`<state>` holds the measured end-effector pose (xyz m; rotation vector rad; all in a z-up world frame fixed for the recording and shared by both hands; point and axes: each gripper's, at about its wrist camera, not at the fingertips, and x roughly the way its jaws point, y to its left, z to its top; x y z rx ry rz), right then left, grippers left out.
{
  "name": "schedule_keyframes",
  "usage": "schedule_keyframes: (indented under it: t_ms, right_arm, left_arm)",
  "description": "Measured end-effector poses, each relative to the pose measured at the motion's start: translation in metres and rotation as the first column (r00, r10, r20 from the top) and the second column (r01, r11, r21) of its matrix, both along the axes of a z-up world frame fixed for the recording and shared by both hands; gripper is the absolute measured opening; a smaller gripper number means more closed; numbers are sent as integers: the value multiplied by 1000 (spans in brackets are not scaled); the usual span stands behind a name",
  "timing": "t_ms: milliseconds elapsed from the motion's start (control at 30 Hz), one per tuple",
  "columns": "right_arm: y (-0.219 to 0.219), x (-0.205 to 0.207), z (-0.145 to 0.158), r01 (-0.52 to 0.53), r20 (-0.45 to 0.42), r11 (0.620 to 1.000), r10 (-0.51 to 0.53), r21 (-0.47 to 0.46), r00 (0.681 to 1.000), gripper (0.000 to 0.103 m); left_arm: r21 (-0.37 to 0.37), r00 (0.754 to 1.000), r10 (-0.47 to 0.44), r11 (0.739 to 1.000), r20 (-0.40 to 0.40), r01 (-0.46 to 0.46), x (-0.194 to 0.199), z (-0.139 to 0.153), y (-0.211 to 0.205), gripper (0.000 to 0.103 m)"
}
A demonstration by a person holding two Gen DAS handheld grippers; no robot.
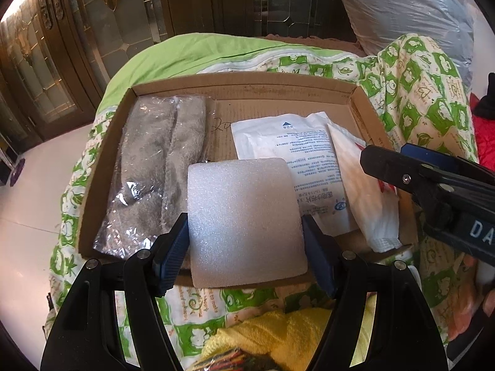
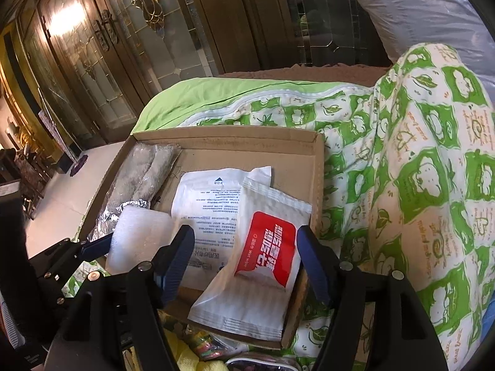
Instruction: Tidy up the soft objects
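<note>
left fingers grip foam pad | right fingers apart around red-labelled "Wet wipe" pack | cardboard tray

Bedroom backdrop around the green quilt

The green-and-white patterned quilt covers the bed; behind it stand dark wooden doors with leaded glass, a grey plastic bag sits at its far right, and pale floor lies left.
</note>
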<state>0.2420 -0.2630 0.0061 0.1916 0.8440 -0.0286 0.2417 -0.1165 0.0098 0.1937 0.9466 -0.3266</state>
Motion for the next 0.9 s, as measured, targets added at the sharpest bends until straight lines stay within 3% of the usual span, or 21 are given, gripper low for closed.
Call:
schedule_keyframes:
  t_ms: [133, 667, 900]
  right_arm:
    - [-2, -7, 0, 13, 7, 1000, -13, 14, 1000, 77]
    - [7, -46, -2, 32, 12, 999, -31, -28, 999, 81]
    - [4, -68, -5, 57, 7, 998, -57, -33, 998, 82]
  left_arm:
    - [4, 1000, 1, 1000, 16, -1, -8, 6, 2, 71]
    - [-13, 999, -39, 999, 16, 39, -64, 19, 7, 71]
    - [-56, 1000, 1, 998, 0, -1, -98, 16, 35, 71]
